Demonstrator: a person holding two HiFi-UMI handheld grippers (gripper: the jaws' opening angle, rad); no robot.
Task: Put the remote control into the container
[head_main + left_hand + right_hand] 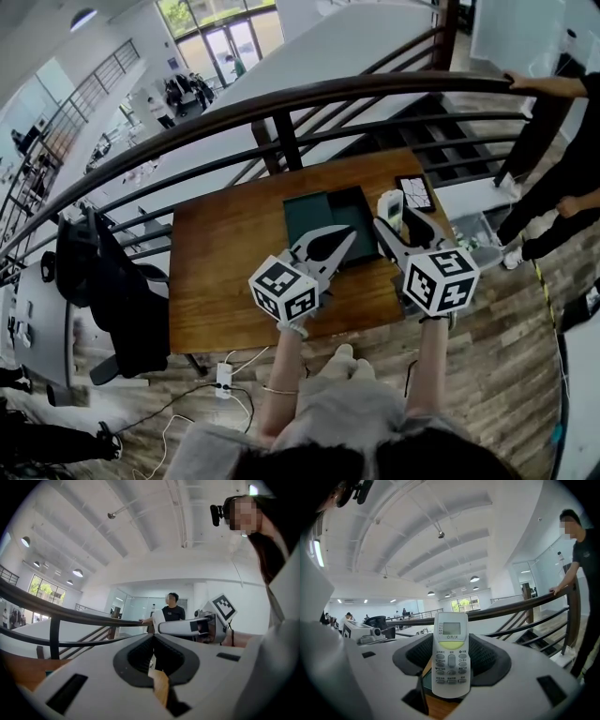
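A white remote control (390, 205) with a small screen and grey buttons stands upright between the jaws of my right gripper (390, 221), which is shut on it. In the right gripper view the remote control (450, 656) fills the middle of the jaws. It hangs over the right edge of a dark green open container (314, 214) on the wooden table (225, 272). My left gripper (348, 236) hovers over the container's front part, its jaws closed together with nothing held. In the left gripper view the left gripper's (153, 637) tips meet.
A black phone-like device (415, 192) lies on the table's far right corner. A dark railing (281, 105) runs behind the table. A person (562, 141) stands at the right. A chair with dark clothing (103, 281) is at the left.
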